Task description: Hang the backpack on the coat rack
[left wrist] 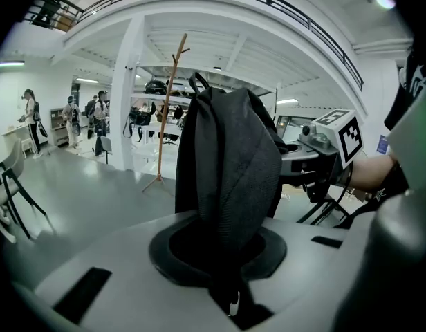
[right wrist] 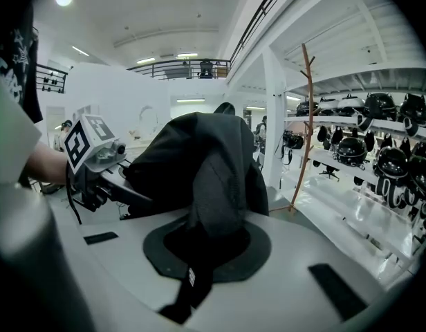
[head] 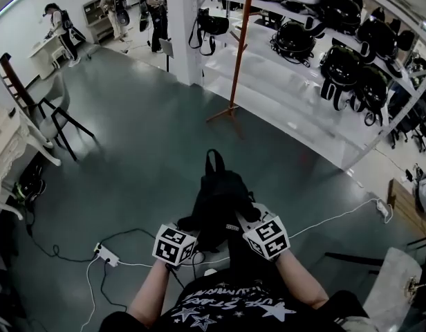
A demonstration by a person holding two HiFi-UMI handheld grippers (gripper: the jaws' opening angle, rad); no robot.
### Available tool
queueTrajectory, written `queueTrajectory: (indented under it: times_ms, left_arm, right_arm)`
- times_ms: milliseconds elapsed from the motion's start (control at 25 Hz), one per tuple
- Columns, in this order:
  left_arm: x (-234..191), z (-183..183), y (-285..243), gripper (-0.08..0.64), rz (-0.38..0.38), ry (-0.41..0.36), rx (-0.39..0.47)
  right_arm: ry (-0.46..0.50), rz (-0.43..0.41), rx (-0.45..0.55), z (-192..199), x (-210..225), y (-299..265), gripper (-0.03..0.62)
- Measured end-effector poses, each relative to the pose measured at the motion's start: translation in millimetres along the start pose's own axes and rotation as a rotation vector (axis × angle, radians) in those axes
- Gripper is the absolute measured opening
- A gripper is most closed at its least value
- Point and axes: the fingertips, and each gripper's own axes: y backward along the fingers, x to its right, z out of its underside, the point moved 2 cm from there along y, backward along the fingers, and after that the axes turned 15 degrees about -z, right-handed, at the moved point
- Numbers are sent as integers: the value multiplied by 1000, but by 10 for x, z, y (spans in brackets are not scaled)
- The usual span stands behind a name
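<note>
Nearest the lens, our black printed shirt (head: 220, 306) and forearms are filling the bottom of the head view, and just beyond them we are holding the two tools side by side. The left gripper (head: 187, 235) is pinching a thick fold of the backpack (head: 218, 199), its jaws a little apart around the cloth. The right gripper (head: 251, 228) is pressing almost fully together on a thin strap of the same bag. We are gripping it from both sides, it seems, so that the soft body is not sagging and the top carry loop (head: 214, 159) is pointing ahead, free for a hook. The bag is hanging in the air between the tools, above the grey-green floor (head: 144, 144). A white cable and power strip (head: 107, 256) are lying below to our left. Well ahead, the slim wooden coat rack (head: 239, 47) is standing on splayed feet beside white shelving (head: 296, 109) loaded with dark helmet-like gear. The hanging is not yet begun, and in our judgement a walk across open floor is coming first
</note>
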Motion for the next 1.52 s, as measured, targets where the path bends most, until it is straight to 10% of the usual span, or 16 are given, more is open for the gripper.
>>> queueTrajectory:
  times_ms: [840, 1520]
  left_arm:
    - [-896, -2110, -2705, 61, -129, -7, -25]
    - [-1185, -2806, -3721, 61, -42, -81, -48]
  right_arm:
    - [2, -127, 80, -1018, 3401, -1036, 15]
    - [-33, -46, 74, -1270, 4520, -1312, 15]
